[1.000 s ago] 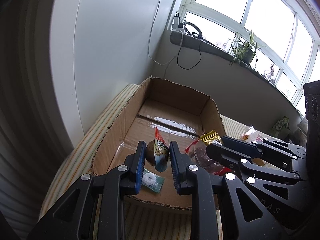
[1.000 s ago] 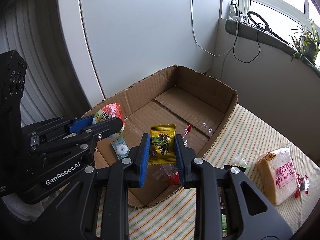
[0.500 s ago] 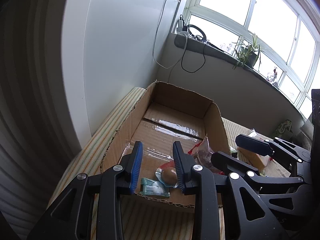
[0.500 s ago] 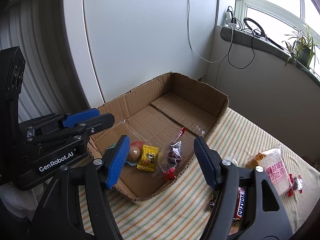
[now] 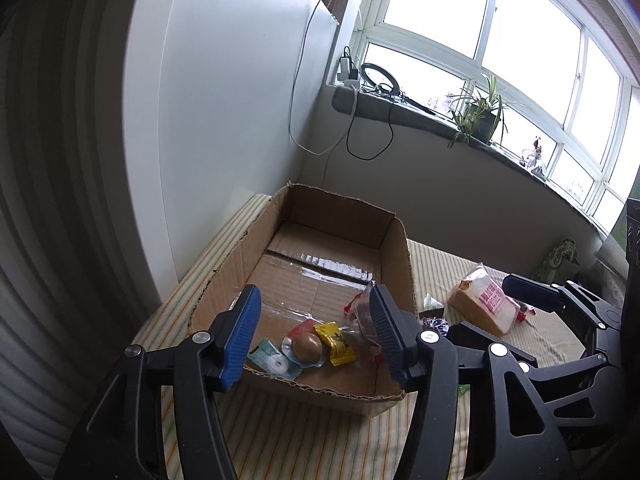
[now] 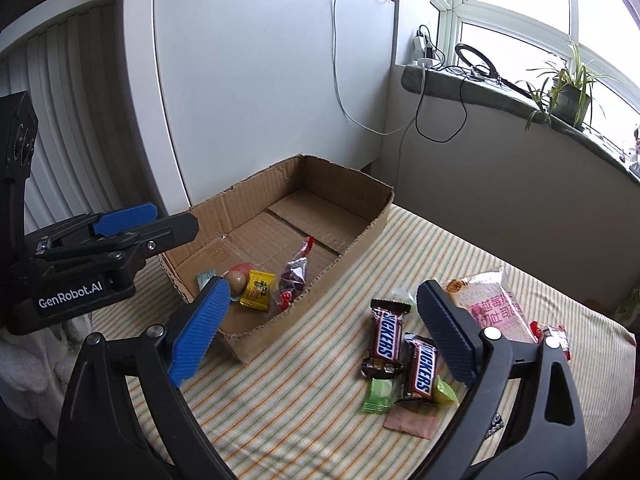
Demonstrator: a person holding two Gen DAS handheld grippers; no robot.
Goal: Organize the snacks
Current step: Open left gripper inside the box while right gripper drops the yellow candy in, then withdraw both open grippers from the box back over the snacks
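Observation:
An open cardboard box (image 5: 224, 276) stands on the striped cloth. At its near end lie a green-white candy pack (image 5: 272, 360), a brown egg in a clear pack (image 5: 306, 346), a yellow candy (image 5: 335, 342) and a clear bag of dark red pieces (image 5: 362, 320). My left gripper (image 5: 316, 336) hovers above them, jaws opening, nothing between the pads. My right gripper (image 6: 320, 320) is over the cloth beside the box (image 6: 348, 248), jaws opening wide and empty. Two Snickers bars (image 6: 386, 338) and a bread pack (image 6: 490, 304) lie on the cloth to its right.
Small green candies (image 6: 378, 394), a pinkish packet (image 6: 412, 424) and a red wrapper (image 6: 554, 336) lie near the Snickers bars. A white wall panel (image 6: 260, 100) rises behind the box. The window sill (image 6: 480, 92) carries cables and a potted plant (image 6: 568, 96).
Both grippers have opened and drawn back and up from the box. The left let go of the egg pack, the right of the yellow candy; both snacks now lie in the box.

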